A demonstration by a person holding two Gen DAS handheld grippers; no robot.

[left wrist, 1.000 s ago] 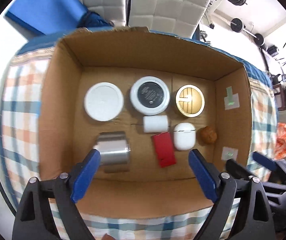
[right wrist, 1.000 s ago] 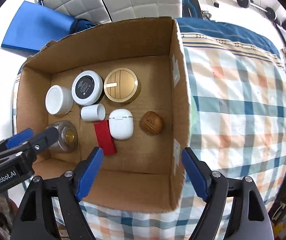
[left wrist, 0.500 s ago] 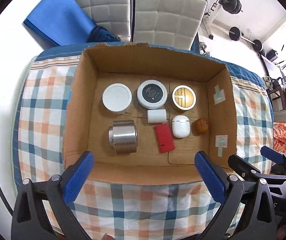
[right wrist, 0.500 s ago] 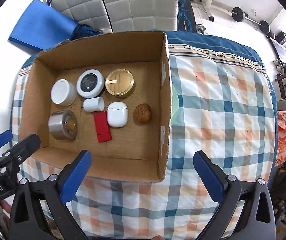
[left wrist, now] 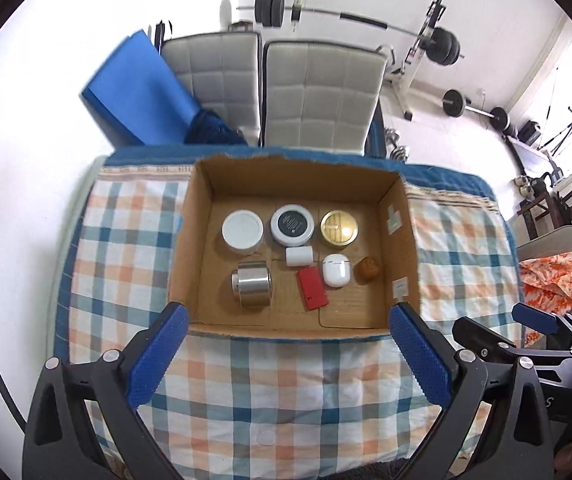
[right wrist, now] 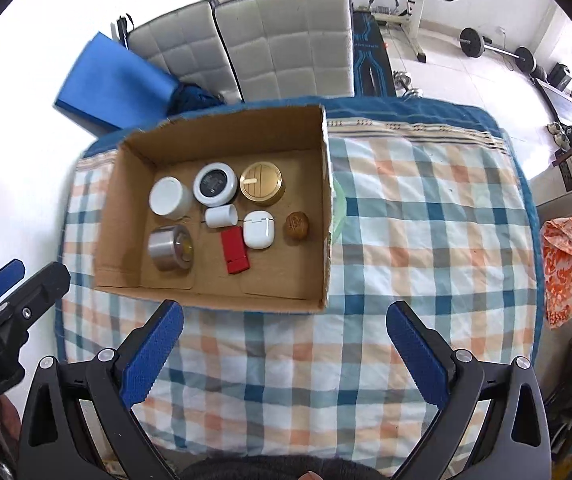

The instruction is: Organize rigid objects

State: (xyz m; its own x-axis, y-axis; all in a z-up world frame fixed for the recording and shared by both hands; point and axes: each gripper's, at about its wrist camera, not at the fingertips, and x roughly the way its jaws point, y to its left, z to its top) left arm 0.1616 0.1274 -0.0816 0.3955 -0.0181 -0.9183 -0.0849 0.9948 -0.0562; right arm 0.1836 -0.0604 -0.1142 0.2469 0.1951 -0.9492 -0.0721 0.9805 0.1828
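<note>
Left gripper [left wrist: 286,354], jaws spread wide and holding nothing, now hangs high above the near edge of the desk [left wrist: 277,392]; a second ago it reached down into the box [left wrist: 189,232] over the steel can [left wrist: 252,283]. Right gripper [right wrist: 283,350], likewise released and empty, has drawn back in the same way, from the box's near right corner to a point over the checked cloth. Both views widen accordingly, and the chairs [left wrist: 318,92] and barbell [left wrist: 350,22] beyond the desk come into sight.

The box sits on the far left part of the desk and holds every object. Far row, left to right: white jar [left wrist: 242,231], black-lidded jar [left wrist: 292,225], gold tin [left wrist: 338,228]. Near row: steel can lying on its side, white cylinder [left wrist: 298,256], red case [left wrist: 312,289], earbud case [left wrist: 336,270], walnut [left wrist: 367,268]. None has shifted during the withdrawal.

Judged from this layout, with no loose object on the cloth and both grippers retreating empty, the organizing appears complete or very nearly so.
</note>
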